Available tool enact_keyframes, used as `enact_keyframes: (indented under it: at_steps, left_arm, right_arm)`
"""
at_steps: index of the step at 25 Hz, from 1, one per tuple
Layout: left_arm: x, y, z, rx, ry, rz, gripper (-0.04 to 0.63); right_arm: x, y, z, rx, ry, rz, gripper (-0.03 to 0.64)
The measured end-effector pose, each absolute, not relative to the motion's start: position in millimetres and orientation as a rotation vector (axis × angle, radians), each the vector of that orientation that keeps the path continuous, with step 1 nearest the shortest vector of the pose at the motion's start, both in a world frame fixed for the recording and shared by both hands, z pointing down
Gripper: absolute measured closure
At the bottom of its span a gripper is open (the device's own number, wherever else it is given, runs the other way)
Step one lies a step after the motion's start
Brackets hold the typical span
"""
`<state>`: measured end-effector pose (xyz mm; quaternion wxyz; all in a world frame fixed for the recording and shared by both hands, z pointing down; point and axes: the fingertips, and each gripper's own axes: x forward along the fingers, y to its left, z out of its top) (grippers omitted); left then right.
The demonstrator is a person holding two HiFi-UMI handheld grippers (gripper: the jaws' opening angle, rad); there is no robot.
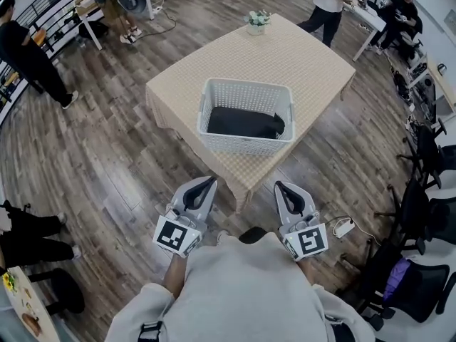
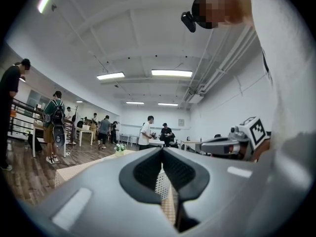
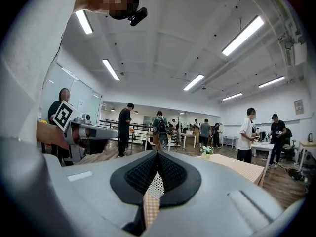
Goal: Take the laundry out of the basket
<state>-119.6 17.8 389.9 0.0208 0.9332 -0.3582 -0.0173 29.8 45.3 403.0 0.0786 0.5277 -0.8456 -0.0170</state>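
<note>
Wood-plank flooring (image 1: pixel 107 155) surrounds a table (image 1: pixel 306 59) draped in a beige checked cloth, where a white basket (image 1: pixel 246 146) holds dark laundry (image 1: pixel 244 123) flat on its bottom. The left gripper (image 1: pixel 211 181) and right gripper (image 1: pixel 278 185) hang near the person's chest, apart from the basket, each with jaws pressed together and empty.

Ceiling strip lights (image 2: pixel 171 73) are flooding the room evenly, making every view bright and leaving shadows soft and faint. The wooden floor (image 1: pixel 125 187) is giving off a pale sheen. Both gripper views are bending hard at their rims and fading into black corners, and the left tool (image 2: pixel 162 152) and right tool (image 3: pixel 157 154) are blurring close to the lens while the far room is reading sharp
</note>
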Motion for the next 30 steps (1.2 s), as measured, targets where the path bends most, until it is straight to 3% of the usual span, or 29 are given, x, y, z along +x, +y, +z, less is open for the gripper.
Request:
enact_keyframes:
  at_steps: [15, 30]
  left_arm:
    - [-85, -72, 408, 2.860, -1.132, -0.013, 0.584]
    - [-26, -217, 368, 2.868, -1.321, 0.023, 0.584]
  right_arm:
    - [67, -48, 421, 1.551, -2.569, 0.000, 0.618]
    - [136, -197, 395, 1.471, -2.720, -0.004, 0.618]
